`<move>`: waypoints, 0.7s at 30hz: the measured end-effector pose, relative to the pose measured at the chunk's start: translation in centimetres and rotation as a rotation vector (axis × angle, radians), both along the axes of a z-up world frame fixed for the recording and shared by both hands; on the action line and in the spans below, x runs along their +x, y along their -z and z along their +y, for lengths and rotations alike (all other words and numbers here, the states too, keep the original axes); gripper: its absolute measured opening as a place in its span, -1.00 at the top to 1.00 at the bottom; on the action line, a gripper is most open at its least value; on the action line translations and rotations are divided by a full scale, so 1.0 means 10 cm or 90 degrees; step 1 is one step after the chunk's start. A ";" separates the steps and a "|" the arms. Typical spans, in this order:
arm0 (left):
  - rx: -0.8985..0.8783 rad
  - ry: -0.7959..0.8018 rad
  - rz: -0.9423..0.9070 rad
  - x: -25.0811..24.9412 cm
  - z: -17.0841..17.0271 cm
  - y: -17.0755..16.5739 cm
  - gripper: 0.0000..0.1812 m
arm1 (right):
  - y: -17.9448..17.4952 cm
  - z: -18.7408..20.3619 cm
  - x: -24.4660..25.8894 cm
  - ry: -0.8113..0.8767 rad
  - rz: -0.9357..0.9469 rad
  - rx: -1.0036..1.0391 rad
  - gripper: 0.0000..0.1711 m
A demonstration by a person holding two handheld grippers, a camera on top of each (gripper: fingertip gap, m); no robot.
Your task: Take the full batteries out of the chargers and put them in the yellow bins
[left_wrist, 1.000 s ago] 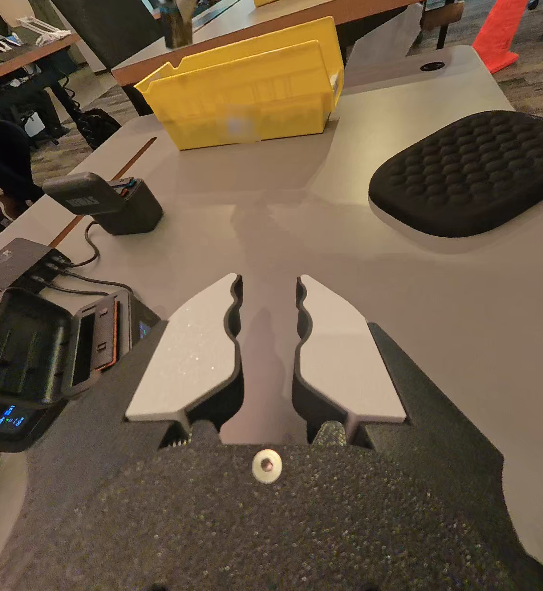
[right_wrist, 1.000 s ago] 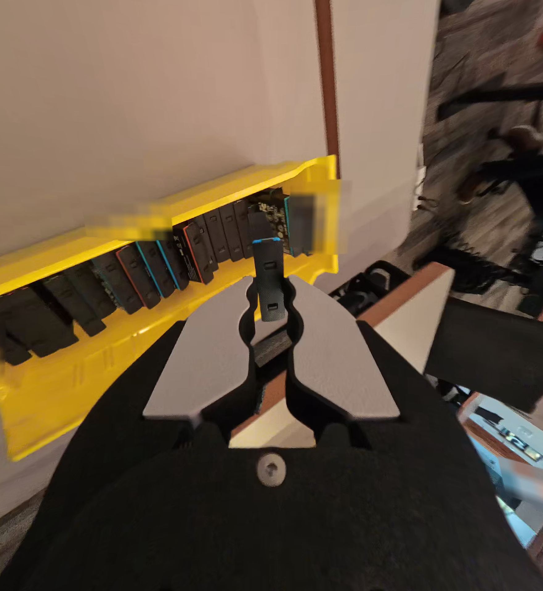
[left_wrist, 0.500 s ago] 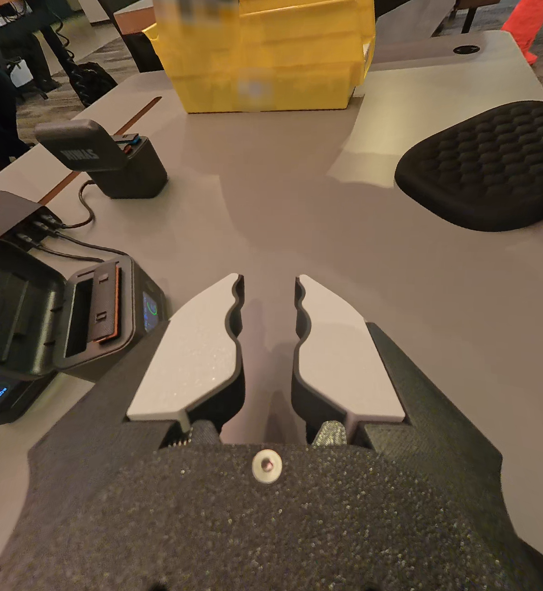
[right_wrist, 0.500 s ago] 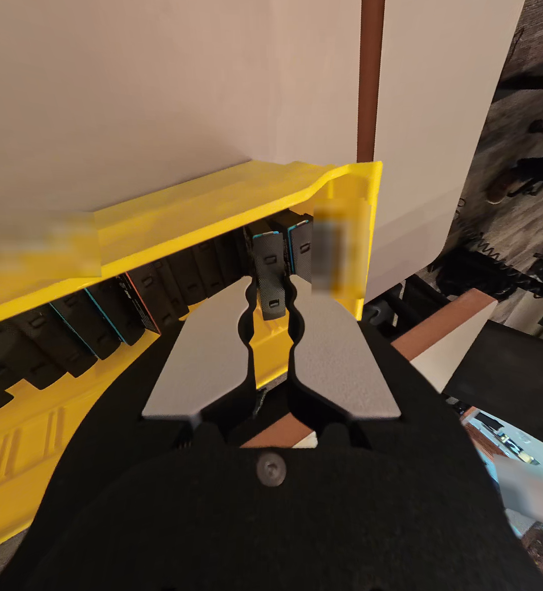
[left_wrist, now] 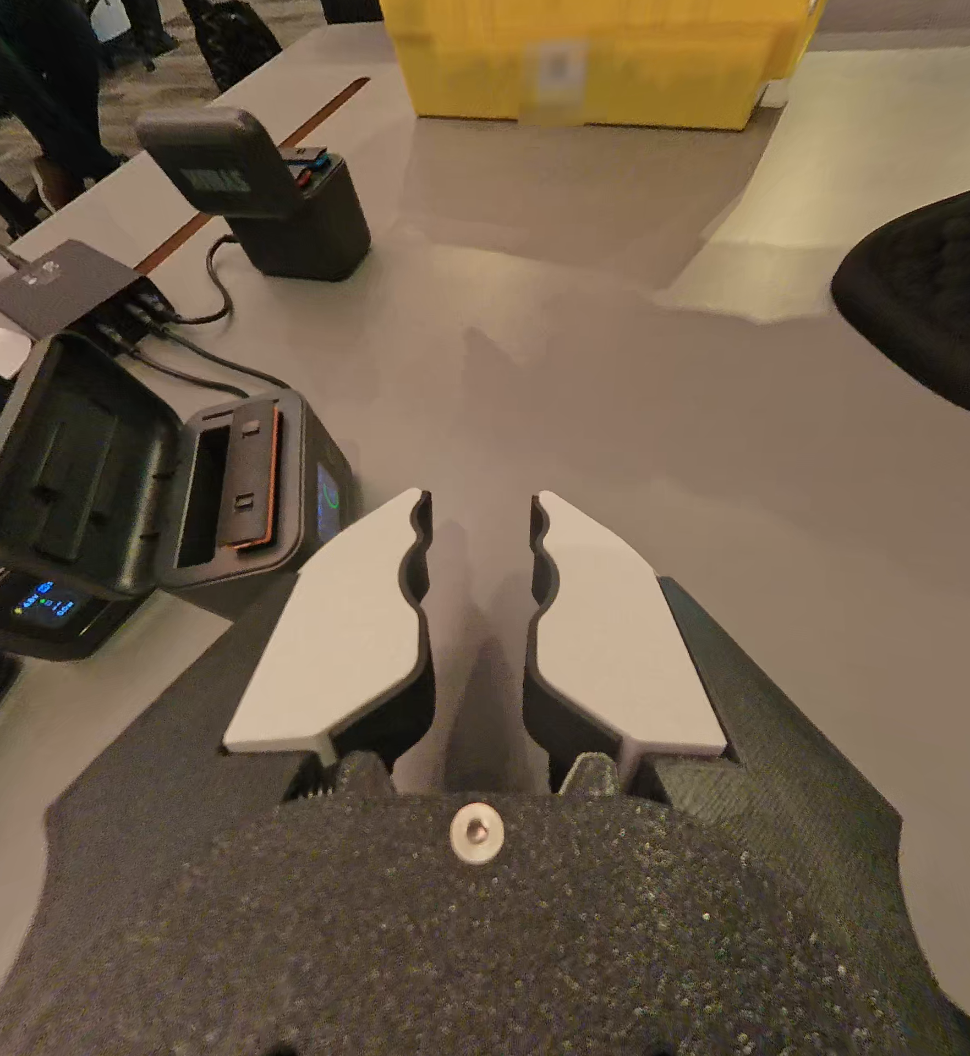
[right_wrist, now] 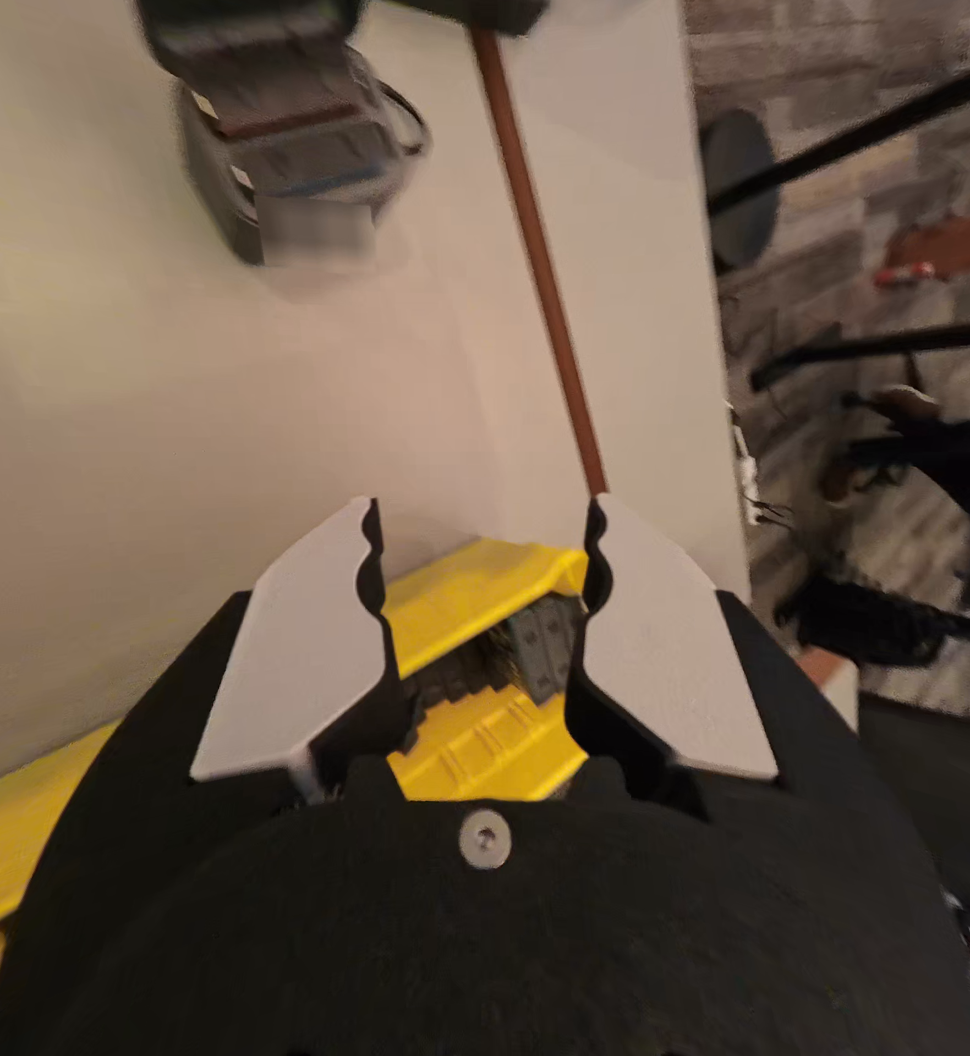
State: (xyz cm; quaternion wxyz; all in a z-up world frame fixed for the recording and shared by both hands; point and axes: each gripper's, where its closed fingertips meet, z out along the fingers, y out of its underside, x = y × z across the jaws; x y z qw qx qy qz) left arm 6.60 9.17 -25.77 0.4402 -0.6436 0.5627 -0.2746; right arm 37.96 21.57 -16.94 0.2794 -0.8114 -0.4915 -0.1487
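The right tongs [right_wrist: 482,508] are seen spread and empty above the yellow bin [right_wrist: 471,577], where batteries [right_wrist: 545,646] stand in a row. The left tongs [left_wrist: 479,503] are held parted, gripping nothing, low over the counter [left_wrist: 585,371]. An open charger [left_wrist: 254,491] lies just to their left, an orange-edged battery [left_wrist: 251,480] upright in its slot, long axis running away from the tongs; the left tongs are judged nearer. Open counter is left ahead, cables [left_wrist: 214,366] behind the charger.

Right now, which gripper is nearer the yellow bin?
Right. The right gripper, open, hangs directly over the yellow bin of batteries. The left gripper, open, sits back across the table from it.
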 end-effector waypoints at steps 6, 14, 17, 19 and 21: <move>0.021 -0.005 0.018 0.00 0.02 0.03 0.63 | 0.48 0.06 -0.71 -0.096 -0.008 -0.109 -0.10; 0.012 -0.011 -0.006 -0.05 0.06 -0.02 0.65 | 0.95 0.42 -1.16 -0.131 0.034 -0.219 -0.38; 0.004 -0.006 -0.014 -0.05 0.06 -0.03 0.65 | 1.07 0.45 -1.21 -0.137 0.068 -0.247 -0.31; 0.000 -0.005 -0.017 -0.05 0.05 -0.03 0.66 | 1.10 0.44 -1.25 -0.143 0.090 -0.245 -0.11; -0.001 -0.006 -0.020 -0.05 0.06 -0.04 0.66 | 1.10 0.42 -1.25 -0.129 0.100 -0.237 -0.10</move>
